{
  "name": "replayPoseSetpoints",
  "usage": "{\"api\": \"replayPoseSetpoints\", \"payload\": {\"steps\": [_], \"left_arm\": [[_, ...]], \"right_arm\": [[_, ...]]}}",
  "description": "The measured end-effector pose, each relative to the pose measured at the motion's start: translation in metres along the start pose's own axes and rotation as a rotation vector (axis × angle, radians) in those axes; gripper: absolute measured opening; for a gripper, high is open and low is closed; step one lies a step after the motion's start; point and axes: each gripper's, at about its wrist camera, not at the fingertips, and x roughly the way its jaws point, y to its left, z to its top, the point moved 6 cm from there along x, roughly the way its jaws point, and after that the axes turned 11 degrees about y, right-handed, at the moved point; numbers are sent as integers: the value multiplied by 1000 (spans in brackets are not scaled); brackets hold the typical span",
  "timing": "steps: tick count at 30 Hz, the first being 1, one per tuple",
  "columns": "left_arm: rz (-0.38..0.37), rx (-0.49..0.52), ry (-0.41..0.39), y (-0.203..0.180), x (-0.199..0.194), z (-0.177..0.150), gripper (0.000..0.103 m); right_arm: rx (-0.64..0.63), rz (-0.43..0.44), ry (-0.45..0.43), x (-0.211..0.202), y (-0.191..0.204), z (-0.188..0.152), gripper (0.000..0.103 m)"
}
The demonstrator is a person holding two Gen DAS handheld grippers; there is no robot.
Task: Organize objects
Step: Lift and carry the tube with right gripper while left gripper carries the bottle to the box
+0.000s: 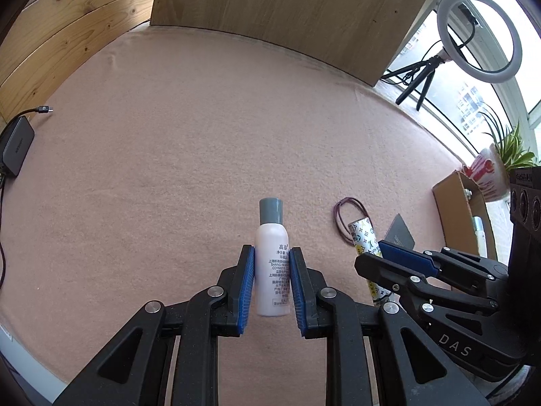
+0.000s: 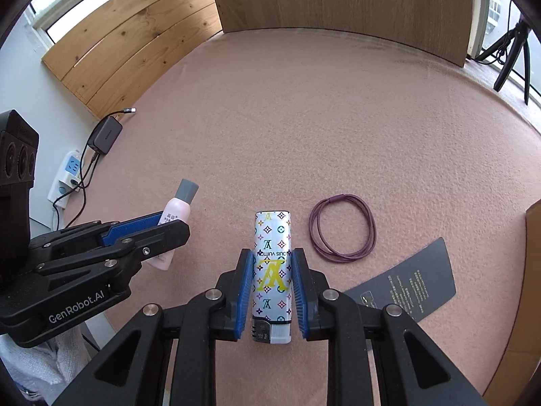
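Left wrist view: we log the left gripper (image 1: 271, 279) with its blue pads (image 1: 248, 284) pinching a pale pink bottle (image 1: 272, 270) at mid-body, grey cap pointing forward past the fingertips, over the pink felt mat (image 1: 186, 135). To its right we note the right gripper (image 1: 394, 264), and beyond it a cardboard box (image 1: 454, 209).

Right wrist view: we log the right gripper (image 2: 272, 280) clamped on a monogram-printed lighter (image 2: 272, 270), metal wheel end nearest the tool, the body running forward between the pads (image 2: 297, 291). Just right of its fingertips lies a purple hair tie (image 2: 342, 226); nearer on the right, a black card (image 2: 409, 287). The left gripper (image 2: 159, 226) holds the bottle (image 2: 175, 209) to the left.
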Motion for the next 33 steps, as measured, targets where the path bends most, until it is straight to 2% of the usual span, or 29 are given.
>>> {"api": "replayPoseSetpoints", "payload": {"steps": [11,21,33], "left_arm": [[-45,138,-20,-80,-6,9,22],[-109,255,9,-159,11,10,22],[-200,414,57,-273,38,7,22]], "right_arm": [[154,18,-129,-70,-42,-41,21],[298,-28,-218,-120,-96,-85,21],[476,-126,-276,-162,-174,-149,21]]}}
